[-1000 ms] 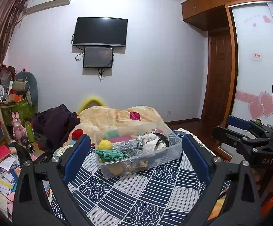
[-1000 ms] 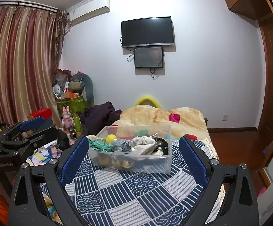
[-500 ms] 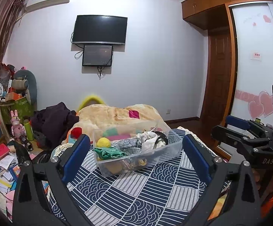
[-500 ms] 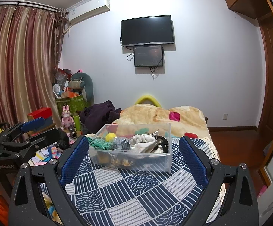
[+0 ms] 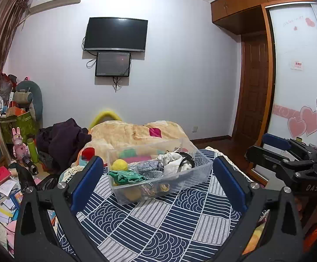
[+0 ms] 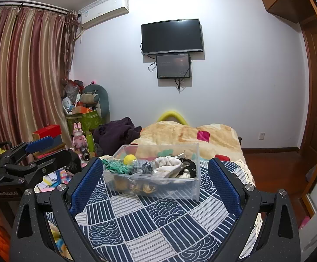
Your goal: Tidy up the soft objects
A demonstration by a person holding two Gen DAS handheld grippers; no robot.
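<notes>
A clear plastic bin (image 5: 158,172) sits at the centre of both my wrist views, resting on the navy-and-white patterned bedspread (image 5: 158,224). It is heaped with soft things: a yellow ball (image 5: 119,165) toward its left end, a green knitted piece (image 5: 124,176) draped over the left rim, a grey-blue knit bundle (image 5: 149,167) in the middle, a white cloth (image 5: 169,159) right of that, and a black item (image 5: 188,162) at the right end. More pieces lie pressed against the bin's lower wall, but through the plastic I can only make out brownish and yellow shapes.

My left gripper (image 5: 158,187) hovers in the lower part of its frame, blue pads spread wide to either side of the bin, touching nothing. My right gripper (image 6: 156,185) does the same in its own view, fingers wide apart and holding nothing; the bin (image 6: 154,174) stands between and beyond them. Each gripper shows at the other view's edge: the right one at the right edge of the left view, the left one at the left edge of the right view.

Behind the bin lies a beige blanket (image 5: 134,133), with a dark purple heap of clothes (image 5: 64,139) to its left. A television (image 5: 116,34) hangs on the wall in the upper middle, a smaller screen (image 5: 113,64) just under it. Striped curtains (image 6: 23,74) fill the left of the right view.
</notes>
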